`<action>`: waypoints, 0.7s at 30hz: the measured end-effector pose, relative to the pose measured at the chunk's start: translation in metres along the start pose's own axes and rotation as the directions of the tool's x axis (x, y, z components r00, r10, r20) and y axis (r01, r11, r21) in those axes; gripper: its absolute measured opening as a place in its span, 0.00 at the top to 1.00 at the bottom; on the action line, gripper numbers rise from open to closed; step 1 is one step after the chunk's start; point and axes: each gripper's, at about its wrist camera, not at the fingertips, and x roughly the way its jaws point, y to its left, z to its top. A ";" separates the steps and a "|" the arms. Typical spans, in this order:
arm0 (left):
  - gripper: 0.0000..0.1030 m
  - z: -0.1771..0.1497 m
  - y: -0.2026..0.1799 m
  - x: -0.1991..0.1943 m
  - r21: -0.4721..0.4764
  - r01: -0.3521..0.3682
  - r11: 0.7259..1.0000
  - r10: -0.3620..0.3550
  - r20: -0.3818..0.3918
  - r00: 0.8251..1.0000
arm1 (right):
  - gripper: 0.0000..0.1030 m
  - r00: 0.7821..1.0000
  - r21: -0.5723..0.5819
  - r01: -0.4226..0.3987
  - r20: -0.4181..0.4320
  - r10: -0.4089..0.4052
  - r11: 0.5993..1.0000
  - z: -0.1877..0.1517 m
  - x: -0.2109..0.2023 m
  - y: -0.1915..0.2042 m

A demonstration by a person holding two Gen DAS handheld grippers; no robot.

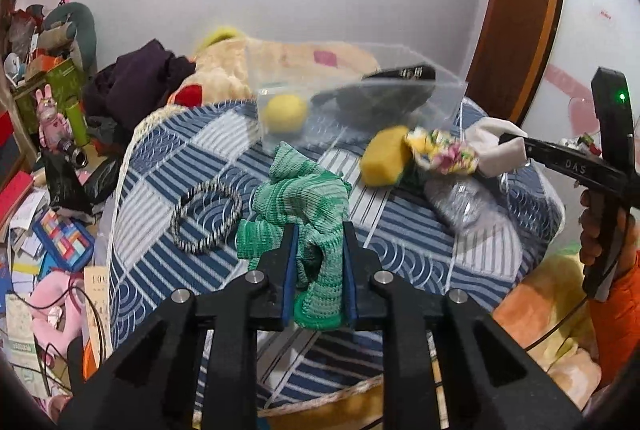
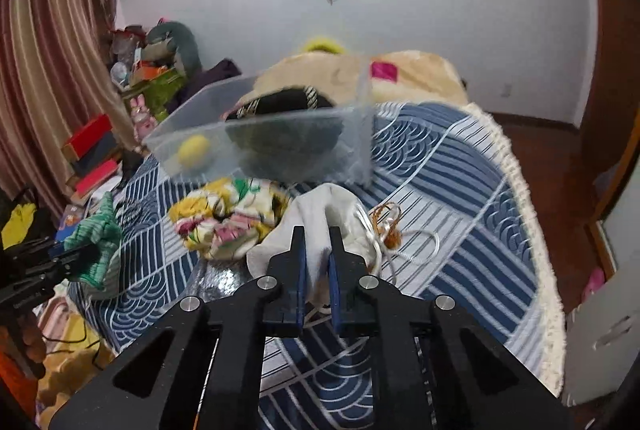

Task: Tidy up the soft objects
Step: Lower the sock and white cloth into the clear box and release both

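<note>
A green knit cloth (image 1: pixel 304 197) is pinched between the blue pads of the left hand-held gripper (image 1: pixel 319 262), its bunched upper part rising ahead of the fingertips above the blue patterned tabletop (image 1: pixel 168 262). A white cloth (image 2: pixel 320 218) is clamped in the right hand-held gripper (image 2: pixel 317 250), its folds spilling ahead and to both sides of the closed fingers. Just left of that gripper a floral cloth (image 2: pixel 228 218) is seen touching the white one. Beyond both grippers a clear box (image 2: pixel 280 145) is set on the tabletop, with a yellow ball (image 2: pixel 193 148) and a dark bundle (image 2: pixel 284 133) inside. Ahead and right of the left gripper a yellow sponge (image 1: pixel 384 157) lies beside the floral cloth; to its left a striped ring (image 1: pixel 206 216) lies flat. A cord (image 2: pixel 404 238) is coiled right of the right gripper.
</note>
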 end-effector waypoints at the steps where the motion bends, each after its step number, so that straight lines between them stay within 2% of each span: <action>1: 0.81 0.003 0.000 -0.001 0.001 0.002 1.000 -0.002 0.009 1.000 | 0.92 1.000 0.004 0.004 0.018 -0.004 1.000 0.003 -0.005 -0.002; 10: 0.81 0.050 -0.004 -0.011 0.024 0.028 0.999 -0.030 0.124 0.992 | 0.92 0.986 0.006 0.018 0.167 -0.019 1.000 0.039 -0.038 -0.001; 15: 0.81 0.086 0.000 -0.015 0.040 0.047 0.998 -0.054 0.185 0.981 | 0.92 0.973 -0.014 0.004 0.229 0.000 1.000 0.064 -0.039 0.009; 21: 0.81 0.117 0.006 0.001 0.042 0.046 0.998 -0.054 0.199 0.979 | 0.92 0.965 -0.048 -0.017 0.260 0.029 0.999 0.087 -0.022 0.024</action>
